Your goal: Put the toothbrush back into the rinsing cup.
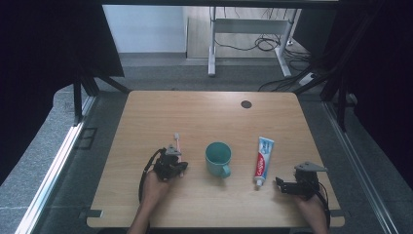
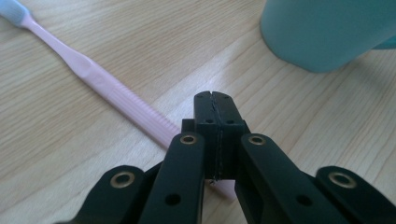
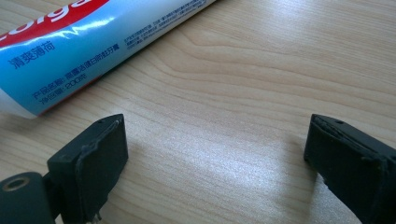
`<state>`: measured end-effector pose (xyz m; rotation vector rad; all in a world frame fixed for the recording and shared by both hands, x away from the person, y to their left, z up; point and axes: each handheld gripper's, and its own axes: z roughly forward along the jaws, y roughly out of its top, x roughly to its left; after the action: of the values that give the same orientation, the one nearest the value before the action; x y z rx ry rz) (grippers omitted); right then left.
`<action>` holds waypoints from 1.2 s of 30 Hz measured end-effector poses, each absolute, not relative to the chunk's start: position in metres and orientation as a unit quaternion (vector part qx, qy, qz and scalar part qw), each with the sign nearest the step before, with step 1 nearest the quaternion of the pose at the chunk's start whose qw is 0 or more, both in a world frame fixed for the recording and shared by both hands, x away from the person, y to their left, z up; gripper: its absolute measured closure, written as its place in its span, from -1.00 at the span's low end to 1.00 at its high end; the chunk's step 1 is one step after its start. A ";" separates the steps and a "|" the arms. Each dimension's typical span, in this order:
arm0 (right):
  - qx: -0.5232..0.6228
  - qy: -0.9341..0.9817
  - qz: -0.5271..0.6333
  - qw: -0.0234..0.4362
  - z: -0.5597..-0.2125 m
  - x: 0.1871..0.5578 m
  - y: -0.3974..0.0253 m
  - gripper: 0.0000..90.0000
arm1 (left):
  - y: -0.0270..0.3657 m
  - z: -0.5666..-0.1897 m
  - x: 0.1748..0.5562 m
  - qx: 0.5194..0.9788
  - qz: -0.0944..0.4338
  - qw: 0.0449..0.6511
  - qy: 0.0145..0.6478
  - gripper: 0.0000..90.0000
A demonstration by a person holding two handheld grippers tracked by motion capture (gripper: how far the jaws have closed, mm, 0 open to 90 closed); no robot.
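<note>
A pink toothbrush (image 1: pixel 177 140) with a blue-white head lies left of a teal mug (image 1: pixel 218 158) on the wooden table (image 1: pixel 209 117). A toothpaste tube (image 1: pixel 263 158), blue, white and red, lies to the right of the mug with its cap toward me. My left gripper (image 1: pixel 179 163) is shut; in the left gripper view its jaws (image 2: pixel 214 135) meet with no gap right over the toothbrush handle (image 2: pixel 93 77), which runs under them, and the mug (image 2: pixel 327 28) stands close at the upper right. My right gripper (image 1: pixel 280 184) is open and low on the table, its jaws (image 3: pixel 215 140) wide apart just short of the tube (image 3: pixel 70 51).
A dark round grommet (image 1: pixel 246 104) sits near the table's far edge. Beyond the table stand a white desk frame (image 1: pixel 248 29) and loose cables on the floor (image 1: pixel 287 83). Black drapes hang on both sides.
</note>
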<state>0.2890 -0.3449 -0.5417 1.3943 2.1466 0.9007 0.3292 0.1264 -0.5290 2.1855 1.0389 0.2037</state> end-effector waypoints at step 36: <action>0.502 0.773 0.324 0.212 -0.542 0.289 -0.345 -0.87 | 0.180 -0.518 0.311 0.825 0.091 0.340 0.441 0.88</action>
<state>0.2890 -0.3449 -0.5417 1.3943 2.1467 0.9006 0.3110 0.1798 -0.5180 2.1485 1.1492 0.2371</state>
